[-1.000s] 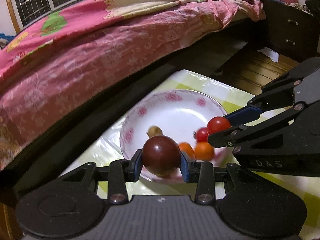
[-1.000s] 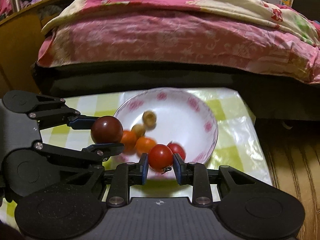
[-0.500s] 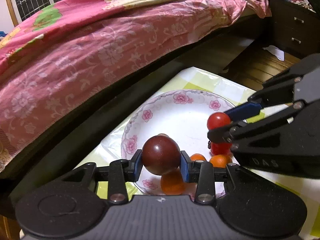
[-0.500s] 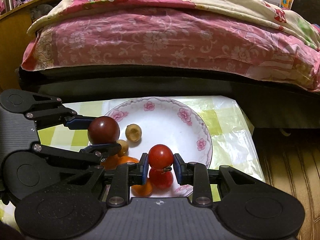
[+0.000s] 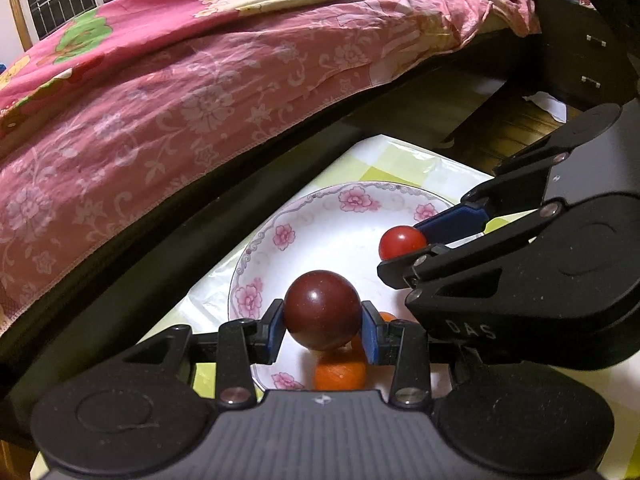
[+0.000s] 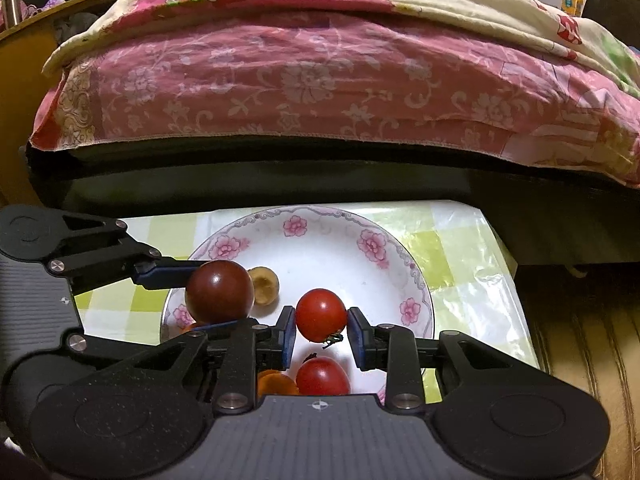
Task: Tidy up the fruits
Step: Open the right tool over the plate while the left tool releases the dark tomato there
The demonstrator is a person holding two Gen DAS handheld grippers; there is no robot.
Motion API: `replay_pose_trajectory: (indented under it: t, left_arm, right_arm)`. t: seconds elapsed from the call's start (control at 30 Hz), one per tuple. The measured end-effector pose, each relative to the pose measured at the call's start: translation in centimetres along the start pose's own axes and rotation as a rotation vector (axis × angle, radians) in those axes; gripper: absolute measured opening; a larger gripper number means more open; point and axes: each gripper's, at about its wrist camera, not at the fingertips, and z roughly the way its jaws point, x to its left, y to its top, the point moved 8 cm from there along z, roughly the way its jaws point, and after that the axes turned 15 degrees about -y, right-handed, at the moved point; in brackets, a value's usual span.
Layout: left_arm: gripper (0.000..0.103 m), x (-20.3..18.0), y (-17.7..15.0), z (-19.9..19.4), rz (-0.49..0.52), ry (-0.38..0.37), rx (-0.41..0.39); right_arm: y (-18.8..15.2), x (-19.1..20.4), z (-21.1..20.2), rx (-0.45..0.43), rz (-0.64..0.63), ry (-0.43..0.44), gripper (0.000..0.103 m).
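The left tongs (image 5: 323, 330) are gripping a dark maroon plum (image 5: 322, 309) between their blue pads, holding it just above the near part of a white plate (image 5: 316, 220) with pink flowers on its rim. The right tongs (image 6: 320, 334) are clamping a red cherry tomato (image 6: 321, 314), its green stem pointing down, also over the plate. Both pairs are sitting side by side, close together. Lying in the plate are a second red tomato (image 6: 322, 376), a small orange fruit (image 6: 278, 385) and a tan, hollowed round fruit (image 6: 265, 285). The plate is resting on a bench (image 6: 460, 248) covered in a yellow-green checked cloth, beside a bed draped in a pink floral bedspread (image 6: 320, 80).
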Motion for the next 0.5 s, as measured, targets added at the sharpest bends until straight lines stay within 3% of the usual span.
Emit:
replay_pose_trajectory:
  t: [0.5]
  left_arm:
    - [0.048,0.1,0.0,-0.1,-0.019,-0.008,-0.004]
  right_arm:
    - [0.8,-1.1,-0.3,-0.008,0.043,-0.010,0.032]
